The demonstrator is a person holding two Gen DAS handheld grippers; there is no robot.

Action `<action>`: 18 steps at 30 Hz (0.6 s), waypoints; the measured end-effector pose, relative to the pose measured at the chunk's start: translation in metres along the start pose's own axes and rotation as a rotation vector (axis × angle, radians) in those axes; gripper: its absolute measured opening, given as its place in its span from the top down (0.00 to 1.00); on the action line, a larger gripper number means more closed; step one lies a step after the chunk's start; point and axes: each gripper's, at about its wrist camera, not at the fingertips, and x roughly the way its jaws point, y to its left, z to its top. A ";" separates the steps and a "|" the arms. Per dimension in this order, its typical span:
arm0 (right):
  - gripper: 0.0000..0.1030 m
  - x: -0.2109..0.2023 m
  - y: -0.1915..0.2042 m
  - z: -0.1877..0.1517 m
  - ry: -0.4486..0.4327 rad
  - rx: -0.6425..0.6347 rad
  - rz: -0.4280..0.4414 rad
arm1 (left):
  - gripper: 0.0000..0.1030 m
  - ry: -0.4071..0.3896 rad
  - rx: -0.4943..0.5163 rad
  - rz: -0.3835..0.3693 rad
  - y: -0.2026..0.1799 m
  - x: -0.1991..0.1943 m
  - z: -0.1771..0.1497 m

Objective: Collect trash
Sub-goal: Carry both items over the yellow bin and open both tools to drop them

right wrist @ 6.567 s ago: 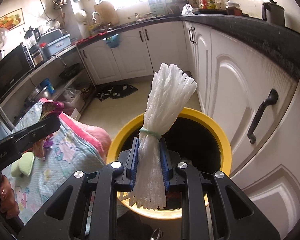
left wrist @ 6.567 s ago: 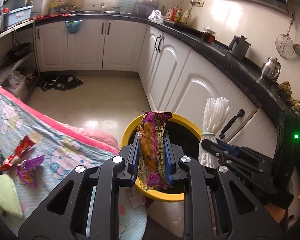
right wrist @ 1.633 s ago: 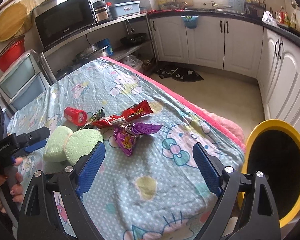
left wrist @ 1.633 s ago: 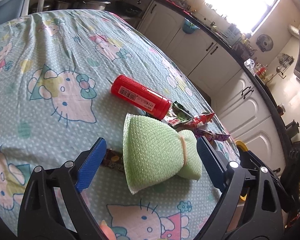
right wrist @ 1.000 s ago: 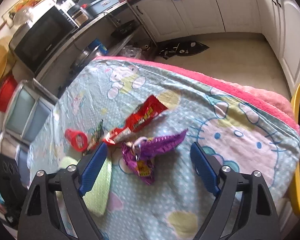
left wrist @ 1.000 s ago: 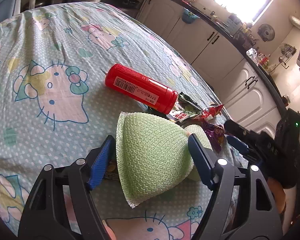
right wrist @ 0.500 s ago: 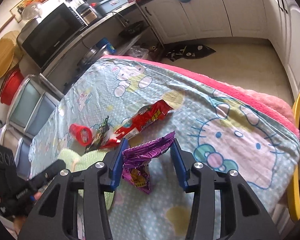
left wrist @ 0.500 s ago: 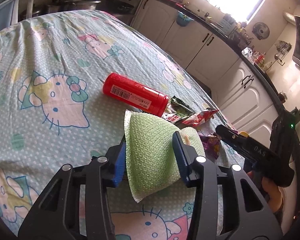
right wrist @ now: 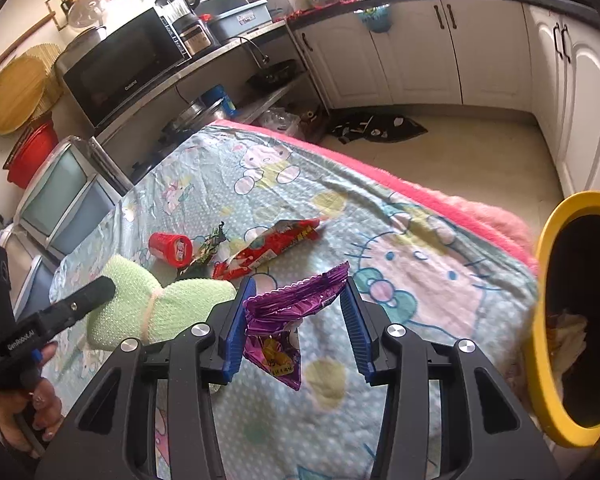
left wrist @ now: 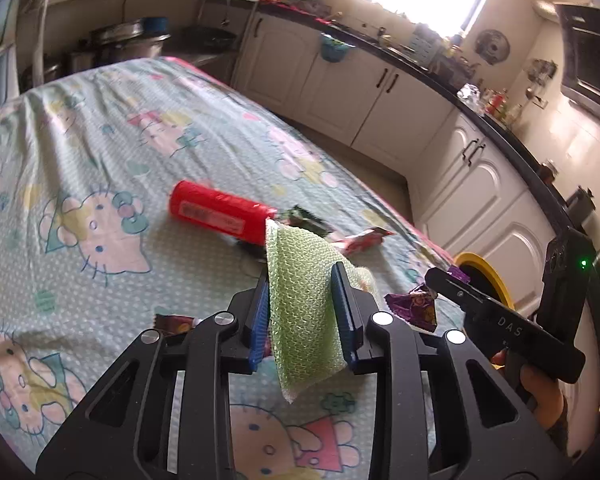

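Note:
My left gripper (left wrist: 302, 300) is shut on the green foam net (left wrist: 300, 312) and holds it above the cartoon-print table cover (left wrist: 100, 168). My right gripper (right wrist: 296, 316) is shut on the purple snack wrapper (right wrist: 288, 308), lifted off the cover. The green foam net (right wrist: 156, 304) and the left gripper's finger (right wrist: 72, 304) show at left in the right wrist view. A red can (left wrist: 220, 212), a red wrapper (right wrist: 272, 248) and a dark green wrapper (right wrist: 210, 248) lie on the cover. The yellow-rimmed bin (right wrist: 540, 320) stands at the right.
A small brown wrapper (left wrist: 172, 322) lies by my left gripper. White kitchen cabinets (left wrist: 360, 92) and a black countertop run along the far side. A microwave (right wrist: 124, 64) sits on a shelf behind the table. The table's pink edge (right wrist: 420, 188) faces the floor.
Both grippers have closed further on their items and lifted them off the cover. The left holds the green foam net, the right the purple wrapper.

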 end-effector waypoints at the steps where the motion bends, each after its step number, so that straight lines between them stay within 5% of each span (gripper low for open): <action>1: 0.60 -0.003 -0.001 0.000 -0.005 -0.004 -0.001 | 0.78 -0.004 0.011 -0.002 -0.005 -0.002 0.000; 18: 0.60 -0.061 -0.020 -0.007 -0.079 -0.015 -0.032 | 0.78 -0.045 0.135 -0.032 -0.064 -0.013 0.001</action>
